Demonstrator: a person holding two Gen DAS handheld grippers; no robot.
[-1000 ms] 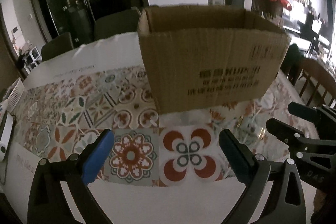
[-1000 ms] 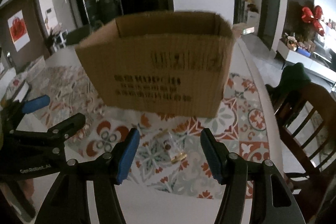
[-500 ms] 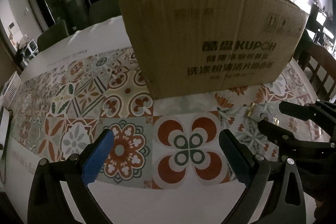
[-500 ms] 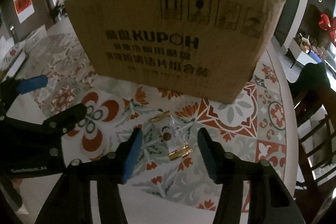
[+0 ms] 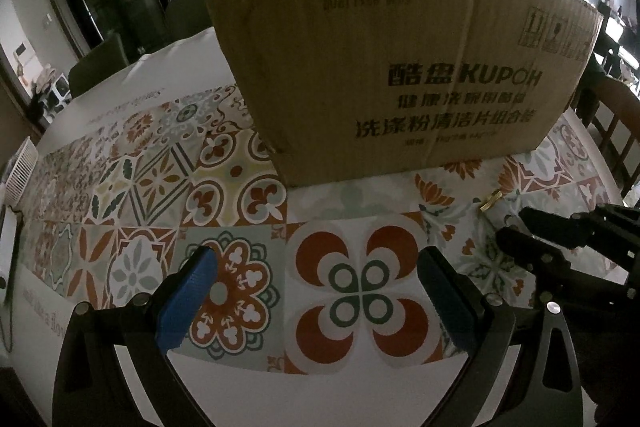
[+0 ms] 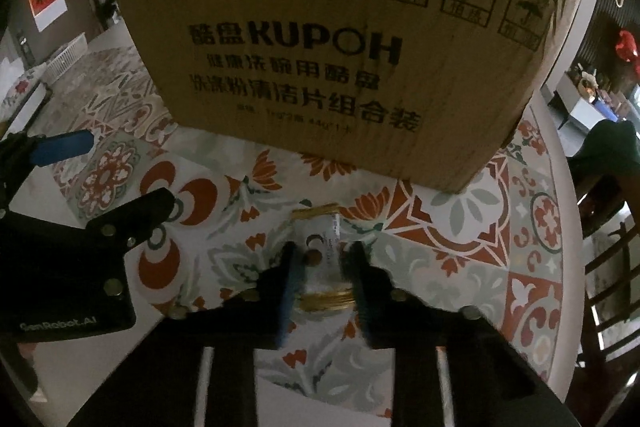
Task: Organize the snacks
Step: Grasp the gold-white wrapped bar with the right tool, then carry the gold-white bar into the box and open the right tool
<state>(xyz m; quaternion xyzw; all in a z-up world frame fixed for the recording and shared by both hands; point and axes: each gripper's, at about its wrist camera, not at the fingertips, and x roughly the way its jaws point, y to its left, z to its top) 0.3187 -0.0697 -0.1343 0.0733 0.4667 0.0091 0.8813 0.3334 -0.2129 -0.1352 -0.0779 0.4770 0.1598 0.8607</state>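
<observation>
R gripper (image 6: 322, 259) dropped, jaws just closed on snack packet (image 6: 320, 247); L gripper (image 5: 316, 285) open.

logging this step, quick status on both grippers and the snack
Right gripper jaws just closing onto clear gold-ended snack packet, still on the tablecloth. Left gripper open, empty. Cardboard box just behind; nothing in the way.

Both the left gripper (image 5: 316, 291) and the right gripper (image 6: 323, 269) have matte black angular arms studded with round silver screws and ribbed blue finger pads (image 5: 186, 297), one side plate bearing pale "GenRobot.AI" lettering.
</observation>
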